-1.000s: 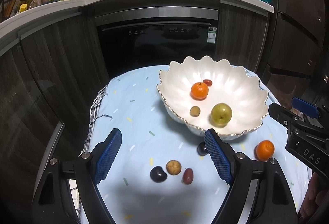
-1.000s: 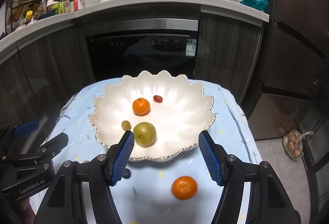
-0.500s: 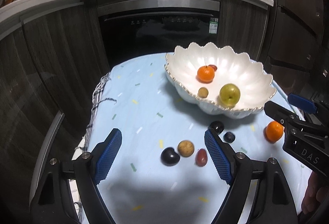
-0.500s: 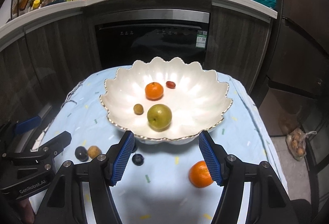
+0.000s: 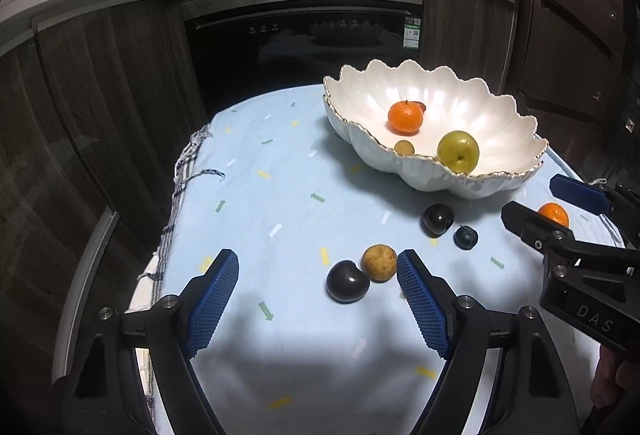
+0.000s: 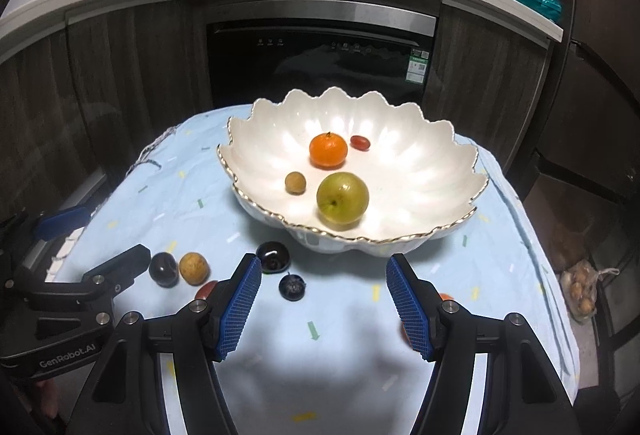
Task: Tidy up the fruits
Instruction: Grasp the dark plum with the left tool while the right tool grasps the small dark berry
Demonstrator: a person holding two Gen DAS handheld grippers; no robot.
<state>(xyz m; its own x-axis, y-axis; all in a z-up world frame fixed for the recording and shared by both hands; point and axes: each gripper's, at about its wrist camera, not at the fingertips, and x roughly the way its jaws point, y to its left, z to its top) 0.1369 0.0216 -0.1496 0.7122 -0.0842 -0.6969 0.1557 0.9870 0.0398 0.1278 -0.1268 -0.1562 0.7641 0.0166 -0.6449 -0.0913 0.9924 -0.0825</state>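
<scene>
**Both sets of fingers spread wide above the loose fruit**

The blue-padded fingers point(image 5: 214, 301) of the left gripper point(image 5: 318, 301) stand wide apart, gripping nothing, low over the pale blue confetti-print tablecloth point(image 5: 280, 195). Just ahead of them sit a glossy dark plum point(image 5: 347, 281) and a tan round longan point(image 5: 379, 262), touching each other, the longan just beside the right-hand pad. Further on lie a second dark plum point(image 5: 438, 220) and a small dark blue berry point(image 5: 465, 237), close to the foot of the white scalloped gold-rimmed bowl point(image 5: 500, 123).

Over to the right gripper point(image 6: 324, 307): its fingers are equally spread and empty, aimed at the bowl's near rim. A loose orange mandarin point(image 5: 554, 214) lies on the cloth by that gripper's fingers, mostly hidden in the right wrist view. A small red fruit point(image 6: 206, 289) peeks out beside its left pad.

Inside the bowl rest an orange mandarin point(image 6: 328, 150), a green apple point(image 6: 342, 198), a small tan longan point(image 6: 295, 182) and a red grape-like fruit point(image 6: 360, 142), all apart from one another.
</scene>
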